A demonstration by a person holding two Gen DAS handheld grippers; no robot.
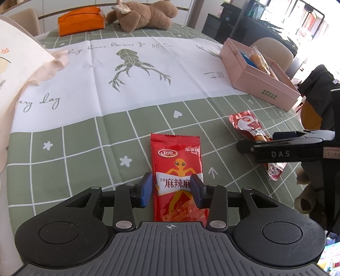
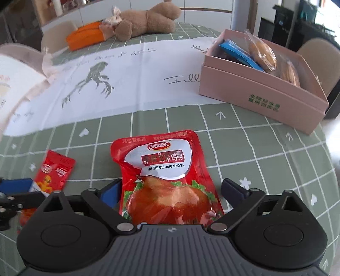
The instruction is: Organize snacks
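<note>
A: Left tool (image 1: 171, 190) check. We see its blue pads (image 1: 146, 191) narrowed on the red alien packet (image 1: 177, 180), one on each long edge, both touching. We read that as a grip. Packet lies flat on the green checked cloth (image 1: 85, 148) of the worktop, top end pointing away from us.

B: Agreed. Right tool (image 2: 171, 191): we see jaws wide, pads clear of the duck pouch (image 2: 167, 180) on both sides. Pouch sits between them, flat on the cloth, not gripped. Slight blur in the right view.

A: From the left view we see the right tool (image 1: 297, 148) come in from the right edge, over that same pouch (image 1: 252, 129). The pouch's two ends stick out either side of the finger.

B: And from the right view, the alien packet (image 2: 53, 172) is low left with a blue pad (image 2: 17, 184) of the left tool on it. The two snacks are near each other, not touching.

A: Pink box (image 2: 265, 95) is far right on the worktop, open top. Blue pack (image 2: 238, 53) and clear-bagged cakes (image 2: 263, 55) already inside.

B: Back of the worktop: plush bear (image 1: 144, 16) lying down, orange pouch (image 1: 81, 20) just beside it. Well apart from both snacks.
</note>
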